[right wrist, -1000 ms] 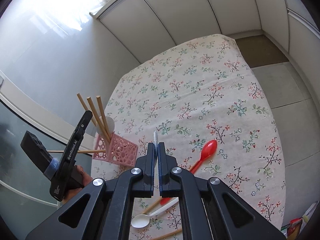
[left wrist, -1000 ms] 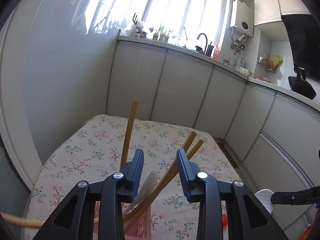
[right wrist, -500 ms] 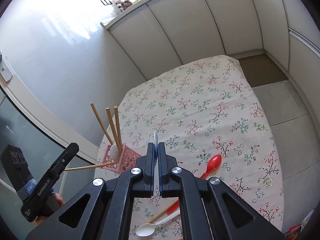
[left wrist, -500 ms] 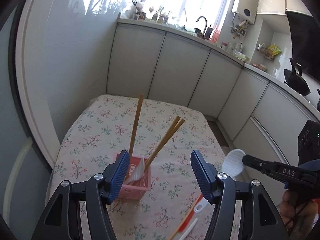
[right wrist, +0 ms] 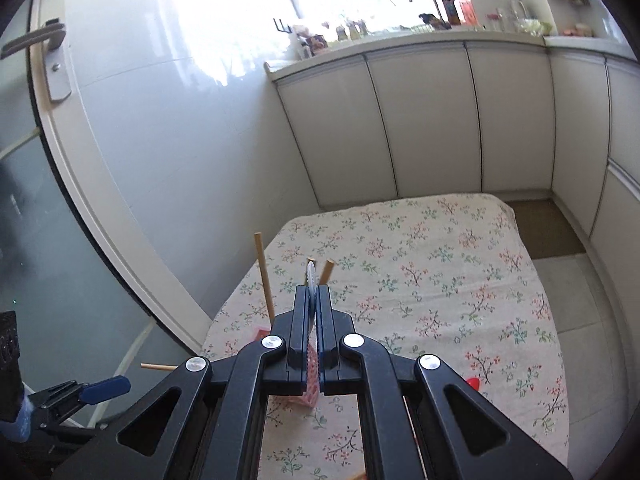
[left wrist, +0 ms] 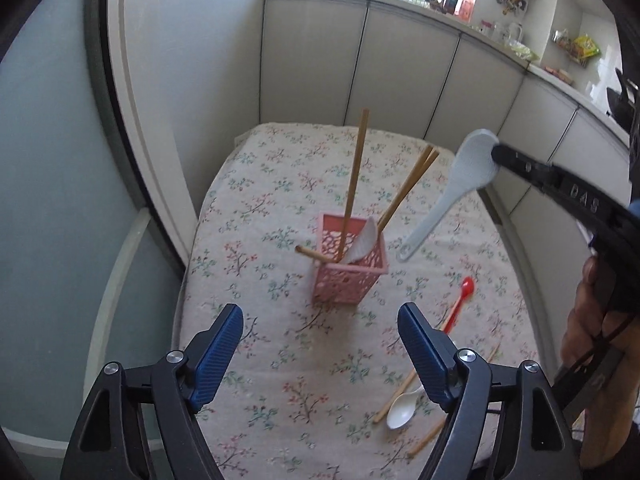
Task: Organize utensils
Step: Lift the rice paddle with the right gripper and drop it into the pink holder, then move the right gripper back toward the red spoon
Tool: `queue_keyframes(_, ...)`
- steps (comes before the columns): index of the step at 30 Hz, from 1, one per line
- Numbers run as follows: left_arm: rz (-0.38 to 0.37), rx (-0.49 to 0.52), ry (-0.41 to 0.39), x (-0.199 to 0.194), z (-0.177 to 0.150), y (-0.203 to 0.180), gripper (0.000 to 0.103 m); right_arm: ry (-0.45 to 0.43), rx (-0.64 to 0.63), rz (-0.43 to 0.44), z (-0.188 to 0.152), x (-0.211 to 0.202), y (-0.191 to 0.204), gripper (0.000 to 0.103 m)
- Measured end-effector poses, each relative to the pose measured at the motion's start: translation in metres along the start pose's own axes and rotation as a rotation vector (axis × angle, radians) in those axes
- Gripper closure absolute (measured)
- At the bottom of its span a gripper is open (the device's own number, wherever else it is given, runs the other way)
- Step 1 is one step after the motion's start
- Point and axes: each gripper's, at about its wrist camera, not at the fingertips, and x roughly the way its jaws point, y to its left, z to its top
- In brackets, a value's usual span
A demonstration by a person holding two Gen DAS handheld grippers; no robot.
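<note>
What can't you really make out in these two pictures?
- Rice paddle, right wrist view: only its thin edge shows; the shut right gripper hides the rest.
- Pink basket, same view: mostly behind that gripper.
- Chopstick, left wrist view: partly behind the open left gripper.
- Counter clutter: too small.

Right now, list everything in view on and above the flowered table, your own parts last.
Table: one, floral cloth, beside the white cabinets.
Holder: one, pink perforated, mid-table.
Chopsticks in holder: four, wooden; three stand upright or leaning, one pokes out sideways.
Spoon in holder: one, white.
Rice paddle: one, pale grey, in the air right of the holder, held by its head.
Red spoon: one, lying right of the holder.
White spoon: one, near edge.
Loose chopsticks: at least two, wooden, near edge.
Left tool: open, empty.
Right tool: shut on the paddle.
</note>
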Motion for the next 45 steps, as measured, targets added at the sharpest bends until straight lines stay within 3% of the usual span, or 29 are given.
queue_keyframes(6, 0.033, -0.032, 0.138, 0.044, -0.013, 0.019, 0.022, -0.016, -0.127, -0.045, -0.002, 0.035, 0.043, 0.101)
queue_keyframes(10, 0.034, -0.048, 0.185, 0.064, -0.015, 0.025, 0.021, -0.011, -0.187, -0.091, -0.008, 0.062, 0.058, 0.101)
queue_keyframes(20, 0.033, -0.04, 0.213, 0.075, -0.014, 0.025, 0.021, 0.0, -0.225, -0.158, -0.018, 0.109, 0.069, 0.101)
queue_keyframes(26, 0.045, -0.047, 0.216, 0.076, -0.013, 0.026, 0.021, 0.061, -0.133, -0.085, -0.017, 0.113, 0.059, 0.098)
queue_keyframes(31, 0.044, -0.036, 0.215, 0.076, -0.014, 0.022, 0.021, 0.078, -0.031, 0.009, -0.008, 0.087, 0.04, 0.072)
queue_keyframes(35, 0.033, -0.022, 0.219, 0.076, -0.016, 0.016, 0.021, 0.103, 0.0, 0.048, -0.004, 0.059, 0.026, 0.067)
queue_keyframes(45, 0.016, 0.034, 0.233, 0.081, -0.023, -0.012, 0.021, 0.243, 0.058, 0.022, -0.03, 0.011, -0.029, 0.047)
